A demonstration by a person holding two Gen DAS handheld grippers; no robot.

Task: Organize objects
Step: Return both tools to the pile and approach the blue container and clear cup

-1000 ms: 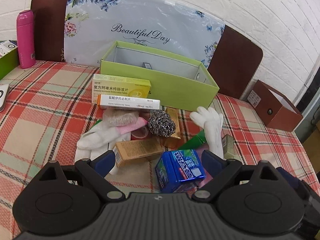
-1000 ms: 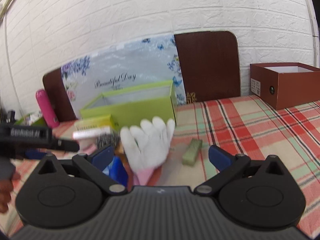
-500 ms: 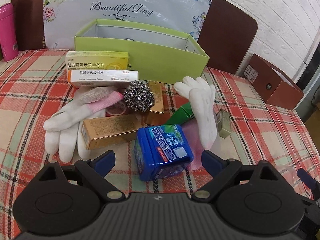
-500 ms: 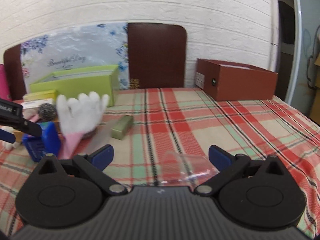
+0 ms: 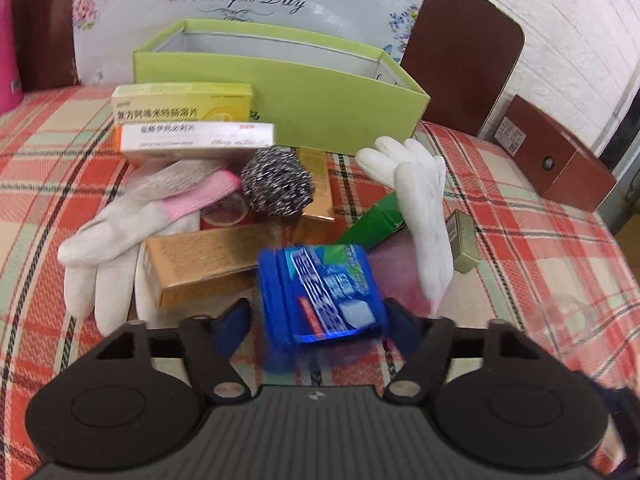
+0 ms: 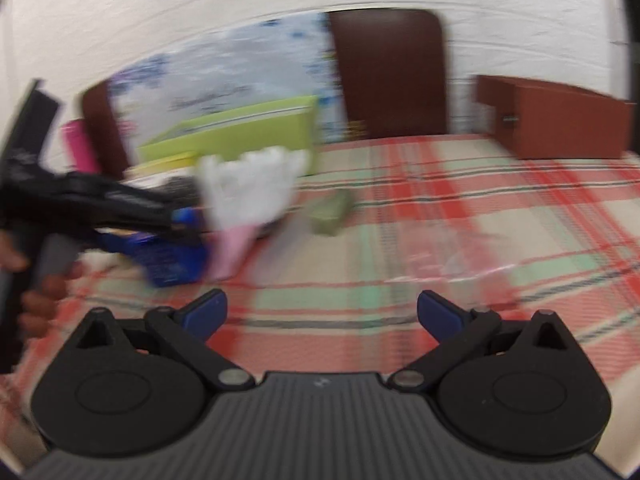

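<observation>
Blue soap pack [image 5: 324, 292] lies at the front of the pile on the plaid tablecloth [image 5: 540, 216], between the spread fingers of the left gripper [image 5: 316, 320], which do not pinch it yet. If they close off-centre, the pack can slip and push the gold carton [image 5: 200, 268] or the white glove [image 5: 424, 216] beside it. Right gripper [image 6: 320, 312] hangs spread and empty over bare cloth.

Motion blur smears the right wrist view; pink bottle [image 5: 9, 52] cut off.
</observation>
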